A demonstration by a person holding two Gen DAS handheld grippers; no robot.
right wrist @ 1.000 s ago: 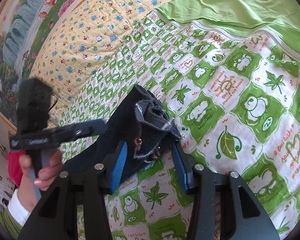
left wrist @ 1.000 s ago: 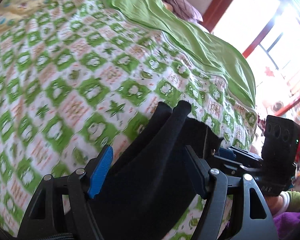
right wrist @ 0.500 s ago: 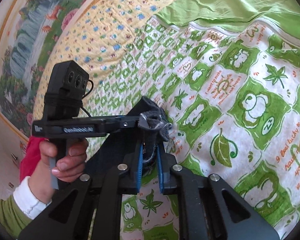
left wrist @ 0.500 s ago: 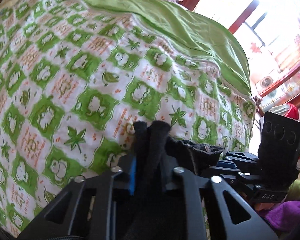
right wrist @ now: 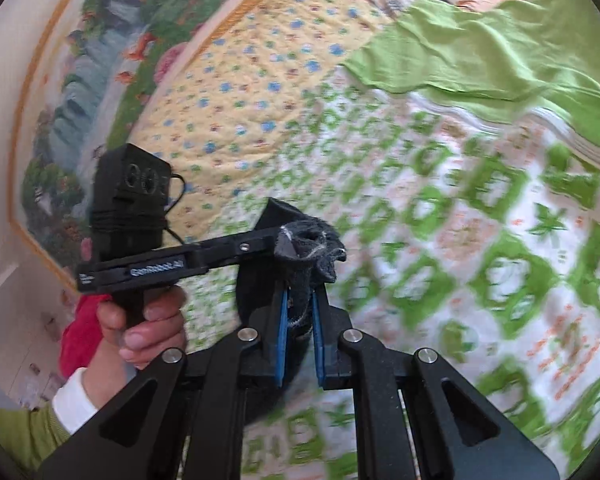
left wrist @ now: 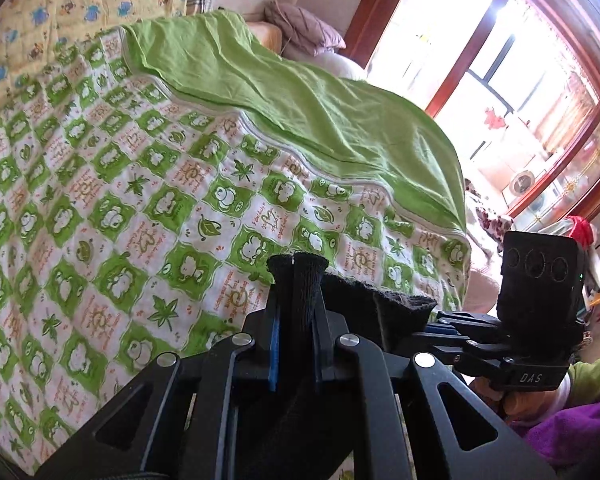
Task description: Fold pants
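The black pants [left wrist: 300, 280] are pinched at their edge by both grippers and held up above the bed. My left gripper [left wrist: 296, 312] is shut on a bunched black fold. In the left wrist view my right gripper [left wrist: 420, 332] holds the fabric just to the right. In the right wrist view my right gripper [right wrist: 300, 304] is shut on the frayed pants edge [right wrist: 312, 248], and my left gripper [right wrist: 276, 244] clamps the same bunch from the left. The rest of the pants hangs below, hidden by the grippers.
A green-and-white patterned quilt [left wrist: 140, 220] covers the bed. A plain green blanket [left wrist: 300, 112] lies along its far side. A yellow quilt [right wrist: 240, 92] and a wall painting [right wrist: 80, 100] stand at the bed's head. A bright window [left wrist: 520, 80] is at the right.
Both grippers closed from open onto the pants edge, then lifted it off the quilt. The views tilted up toward the bed's far side.
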